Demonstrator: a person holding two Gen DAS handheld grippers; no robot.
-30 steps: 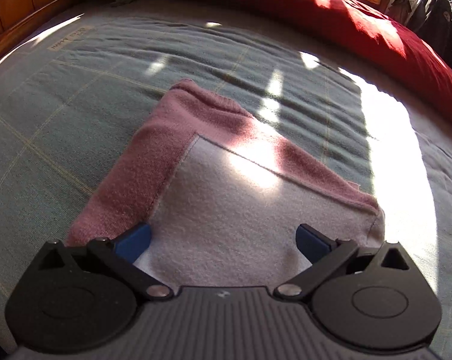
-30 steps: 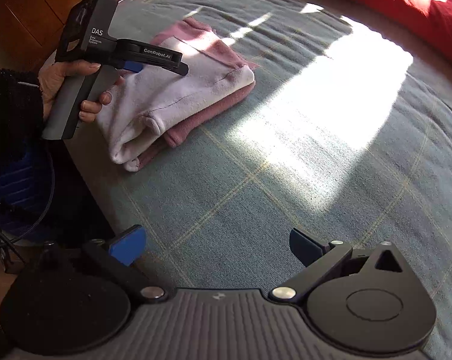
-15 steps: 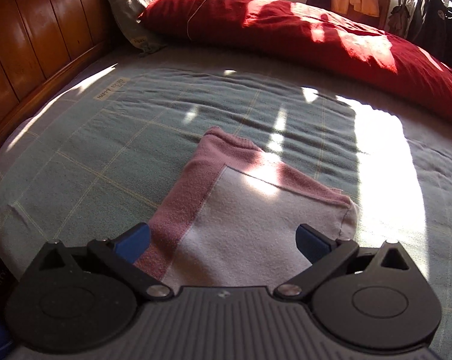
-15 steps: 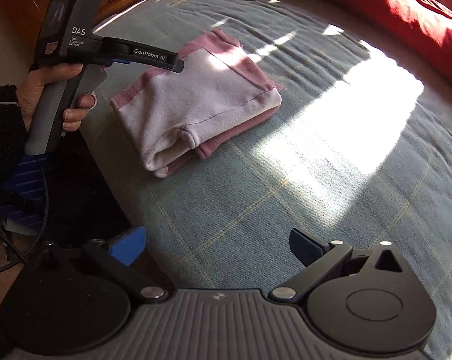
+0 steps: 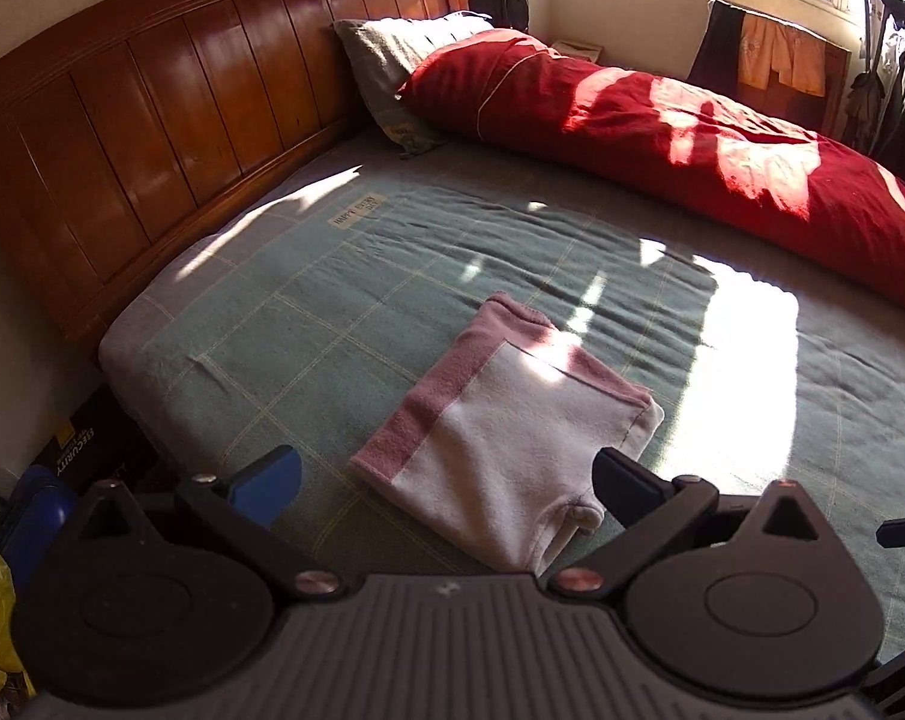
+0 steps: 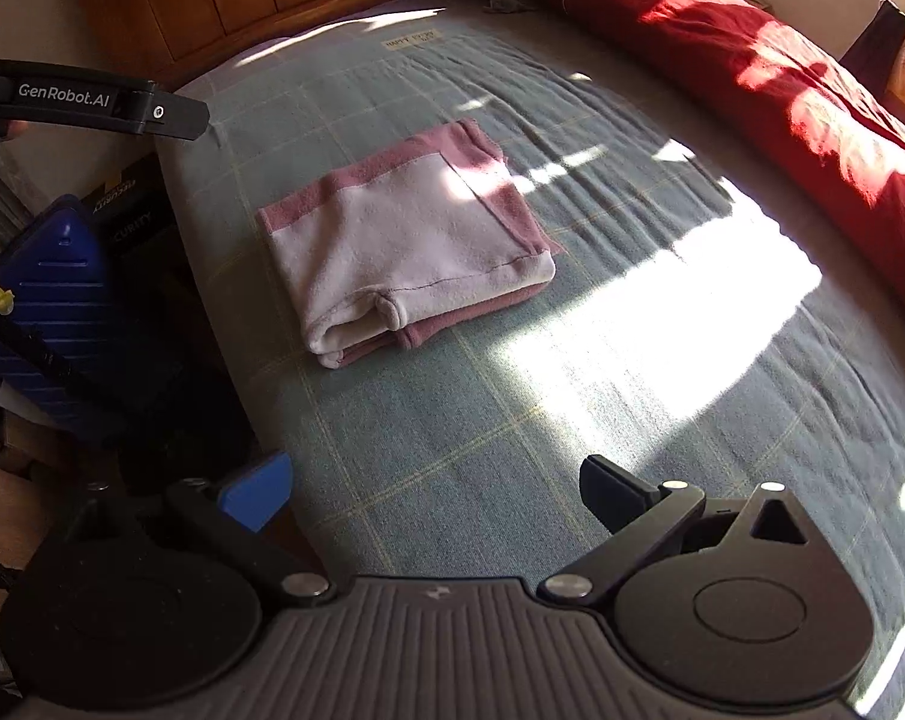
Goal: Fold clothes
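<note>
A pink and white garment (image 5: pixel 506 420) lies folded into a thick square on the green checked blanket (image 5: pixel 344 276), near the bed's front corner. In the right wrist view the same garment (image 6: pixel 410 240) shows its stacked layers along the near edge. My left gripper (image 5: pixel 446 483) hovers open above and behind the garment, nothing between its fingers. Farther along the bed edge my right gripper (image 6: pixel 434 489) is open too and holds nothing. An arm of the left gripper (image 6: pixel 92 99) crosses the upper left of the right wrist view.
A wooden headboard (image 5: pixel 152 108) stands at the left. A long red duvet (image 5: pixel 692 138) and a grey pillow (image 5: pixel 404 48) lie along the far side. A blue case (image 6: pixel 50 306) and dark boxes sit on the floor beside the bed. Clothes hang by the window (image 5: pixel 776 48).
Both grippers have pulled up and back from the folded garment, which stays flat on the blanket. The left gripper no longer hangs over it.
</note>
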